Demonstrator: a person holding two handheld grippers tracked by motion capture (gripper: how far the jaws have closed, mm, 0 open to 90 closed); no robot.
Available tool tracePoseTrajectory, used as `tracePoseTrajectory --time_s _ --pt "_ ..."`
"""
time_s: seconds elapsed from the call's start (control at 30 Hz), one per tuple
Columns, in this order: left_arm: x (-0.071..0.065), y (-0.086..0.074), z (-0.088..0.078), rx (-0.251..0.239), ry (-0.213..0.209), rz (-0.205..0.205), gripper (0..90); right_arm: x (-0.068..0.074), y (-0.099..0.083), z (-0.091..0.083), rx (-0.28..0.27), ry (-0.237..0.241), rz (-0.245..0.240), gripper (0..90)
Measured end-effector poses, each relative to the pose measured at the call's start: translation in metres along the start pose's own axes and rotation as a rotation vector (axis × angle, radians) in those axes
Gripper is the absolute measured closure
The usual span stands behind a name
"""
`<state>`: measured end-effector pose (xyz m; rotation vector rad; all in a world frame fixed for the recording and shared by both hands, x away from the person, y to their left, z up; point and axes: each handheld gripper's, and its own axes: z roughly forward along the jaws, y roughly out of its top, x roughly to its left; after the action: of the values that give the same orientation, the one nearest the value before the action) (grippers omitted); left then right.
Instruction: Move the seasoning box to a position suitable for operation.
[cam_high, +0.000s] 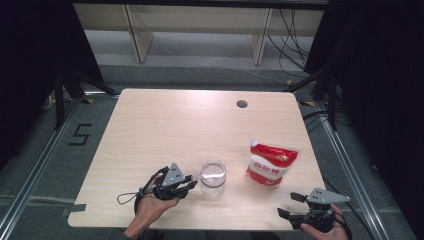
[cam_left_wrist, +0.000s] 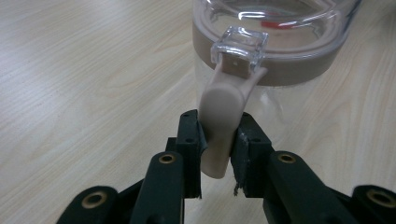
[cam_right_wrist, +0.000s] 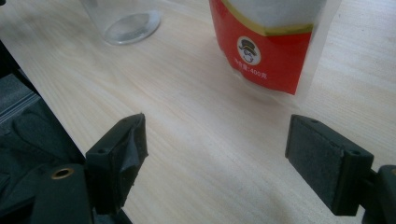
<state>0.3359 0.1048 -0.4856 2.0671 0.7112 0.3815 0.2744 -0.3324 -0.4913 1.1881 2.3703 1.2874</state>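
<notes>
- A pale wooden table (cam_high: 165, 120) is set on grey floor (cam_high: 200, 75).
- Beyond the table, wooden furniture legs (cam_high: 137, 35) and black curtains (cam_high: 35, 50) are seen.

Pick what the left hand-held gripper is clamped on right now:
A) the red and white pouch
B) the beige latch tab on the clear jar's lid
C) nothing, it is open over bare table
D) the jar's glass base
B: in the left gripper view the left hand-held gripper pinches the beige latch tab hanging from the clear jar.

"400" on red pouch (cam_right_wrist: 266, 46); floor "5" (cam_high: 80, 134)
</notes>
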Motion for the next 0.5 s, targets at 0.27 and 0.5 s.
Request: tracePoseTrajectory --time_s 0.27,0.5 --pt "-0.0019 0.0011 0.0018 -0.007 -0.023 0.027 74.0 -0.0025 0.0006 0.0002 -0.015 -0.007 -0.040 21.4" --pt "-0.0027 0.0016 0.0036 -0.012 -0.038 0.041 74.0 -0.0033 0.0005 0.0005 -0.018 -0.010 -0.047 21.4"
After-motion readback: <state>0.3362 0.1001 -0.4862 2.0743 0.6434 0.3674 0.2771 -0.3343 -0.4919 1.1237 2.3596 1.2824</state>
